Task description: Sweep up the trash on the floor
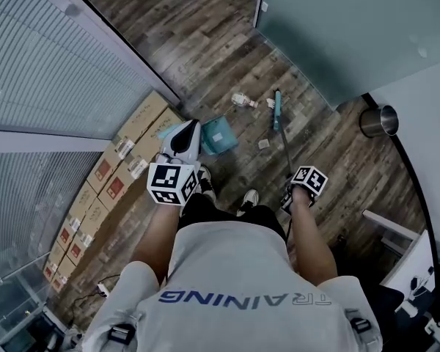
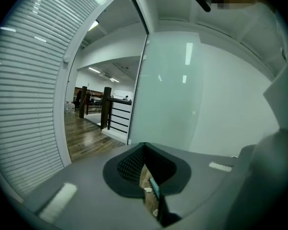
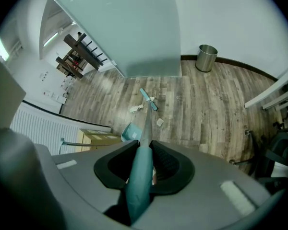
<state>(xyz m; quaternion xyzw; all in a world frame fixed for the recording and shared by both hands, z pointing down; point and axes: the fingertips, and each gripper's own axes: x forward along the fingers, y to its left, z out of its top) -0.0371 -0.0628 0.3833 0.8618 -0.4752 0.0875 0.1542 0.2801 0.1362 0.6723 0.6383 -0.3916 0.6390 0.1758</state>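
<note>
My right gripper (image 1: 306, 184) (image 3: 145, 152) is shut on the teal grip of a long broom handle (image 3: 140, 181). The broom's teal head (image 1: 276, 108) (image 3: 149, 99) rests on the wood floor ahead of the person's feet. Scraps of paper trash (image 1: 240, 99) (image 3: 136, 109) lie beside the head, and another scrap (image 1: 264, 144) (image 3: 159, 122) lies nearer. A teal dustpan (image 1: 219, 135) (image 3: 130, 132) sits just left of the broom. My left gripper (image 1: 174, 173) (image 2: 146, 176) is above and behind it, jaws shut on the thin dustpan handle (image 3: 89, 143).
Stacked cardboard boxes (image 1: 108, 176) (image 3: 102, 137) line the blinds-covered wall on the left. A metal trash can (image 1: 379, 120) (image 3: 207, 57) stands by the curved right wall. A frosted glass panel (image 1: 337, 28) closes the far side. White furniture (image 1: 396, 229) sits at the right.
</note>
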